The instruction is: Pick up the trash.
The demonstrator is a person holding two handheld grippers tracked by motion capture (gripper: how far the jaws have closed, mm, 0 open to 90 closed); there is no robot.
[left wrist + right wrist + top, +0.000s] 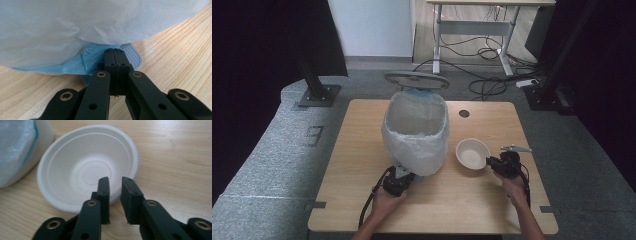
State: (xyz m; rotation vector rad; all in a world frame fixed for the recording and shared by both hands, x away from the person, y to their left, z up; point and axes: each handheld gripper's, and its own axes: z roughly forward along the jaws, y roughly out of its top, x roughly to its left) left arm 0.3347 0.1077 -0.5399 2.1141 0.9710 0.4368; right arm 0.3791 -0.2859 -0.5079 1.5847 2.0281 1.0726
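paper bowl (472, 153), white and empty, sits upright on the wooden bench (362, 150) in the high view, just right of the pedal bin (416, 131), which is lined with a pale plastic bag and has its lid (416, 80) raised behind it. the right tongs (488, 162) meet the bowl's near right rim, held in the person's right hand (514, 186). the left tongs (404, 172) sit at the foot of the bin, held in the left hand (386, 200).

in the left gripper view, the left tongs (115, 51) are fully closed, jaw against jaw, with nothing between them. their tips rest over the bin's ribbed grey pedal (132, 56), under the overhanging bag (75, 25) and beside a fold of blue plastic (85, 62).

in the right gripper view, the right tongs (115, 180) straddle the bowl's (82, 162) near rim, one jaw inside the bowl and one outside. a narrow gap remains between the jaws; whether the pads press on the rim, i cannot tell. the bin's wall (42, 132) stands at the upper left.
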